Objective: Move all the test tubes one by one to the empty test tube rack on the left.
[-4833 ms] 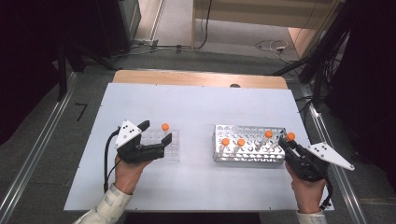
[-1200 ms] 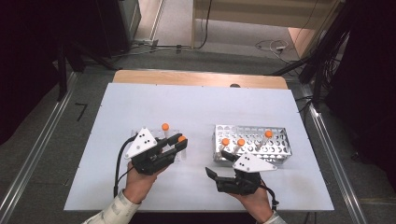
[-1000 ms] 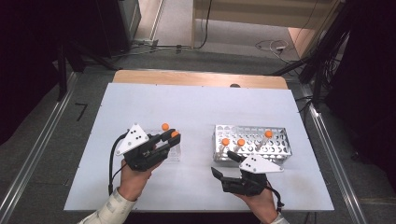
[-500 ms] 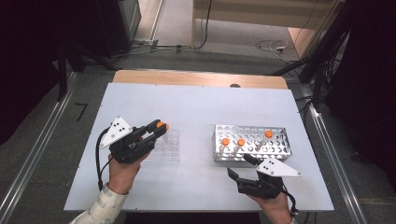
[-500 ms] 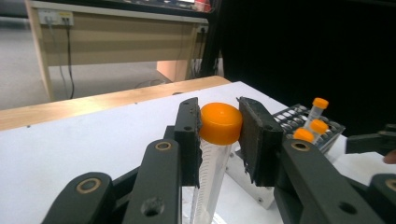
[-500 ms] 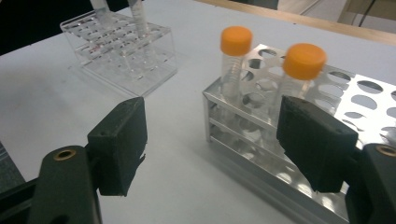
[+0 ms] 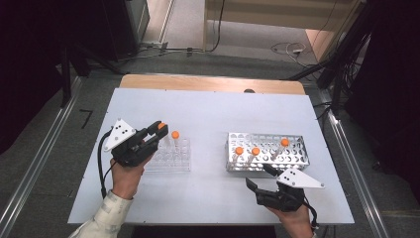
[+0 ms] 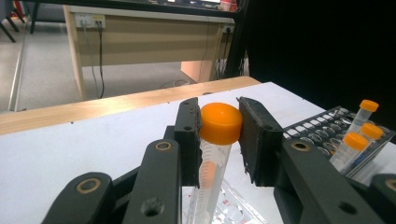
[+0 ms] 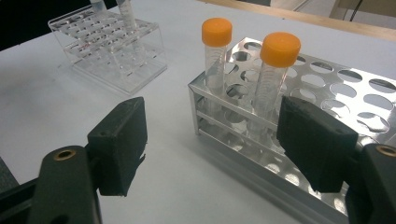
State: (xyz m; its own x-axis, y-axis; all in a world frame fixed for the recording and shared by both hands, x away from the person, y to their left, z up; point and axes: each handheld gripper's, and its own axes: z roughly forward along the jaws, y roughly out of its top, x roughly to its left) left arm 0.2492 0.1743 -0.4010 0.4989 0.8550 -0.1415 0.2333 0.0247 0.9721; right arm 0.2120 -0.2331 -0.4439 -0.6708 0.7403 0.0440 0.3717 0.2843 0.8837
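One tube [image 8: 215,154] with an orange cap is gripped at the cap between the fingers [image 8: 189,135] of the left gripper [image 7: 148,140], just over the near-left part of the clear plastic rack [image 7: 171,157] on the bench [image 7: 208,114]; whether its tip has entered a hole cannot be told. One capped tube [image 7: 175,137] is already seated upright in that rack. Three capped tubes [image 7: 255,152] are left in the metal rack [image 7: 292,161] to the right, two near its front-left corner and one farther back. The right gripper [image 7: 261,177] is held low just in front of the metal rack, its fingers [image 9: 122,140] spread wide and empty, facing the two nearest tubes. By this count, the transfer is judged to be roughly two-fifths through, with three tubes left to be carried across.
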